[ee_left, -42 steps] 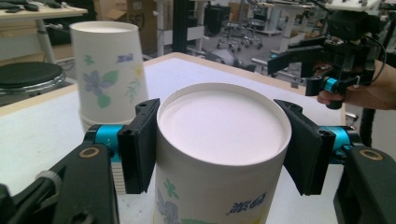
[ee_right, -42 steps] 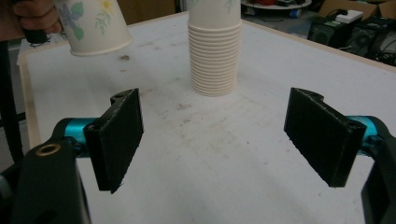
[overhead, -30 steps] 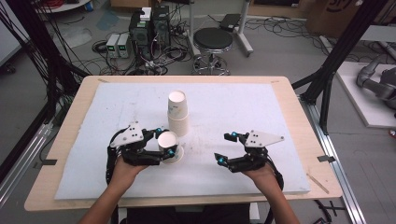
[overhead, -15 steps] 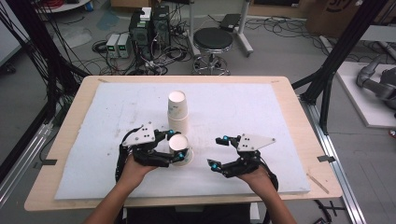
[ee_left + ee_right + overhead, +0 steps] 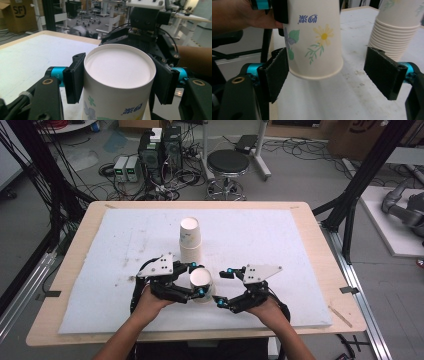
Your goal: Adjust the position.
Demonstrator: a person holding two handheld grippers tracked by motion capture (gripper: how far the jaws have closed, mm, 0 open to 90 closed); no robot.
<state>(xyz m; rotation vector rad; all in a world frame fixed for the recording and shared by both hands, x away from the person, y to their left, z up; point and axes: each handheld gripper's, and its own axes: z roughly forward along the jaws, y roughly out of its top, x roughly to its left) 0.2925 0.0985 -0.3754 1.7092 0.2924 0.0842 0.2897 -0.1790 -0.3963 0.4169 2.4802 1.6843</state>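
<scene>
Inverted cup [image 5: 201, 281] (left gripper [image 5: 194, 280] clamped) hangs apparently clear of table [image 5: 320, 260].

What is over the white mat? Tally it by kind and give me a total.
single cup: 1
cup stack: 1
grippers: 2 (left gripper, right gripper)
Total: 4
</scene>
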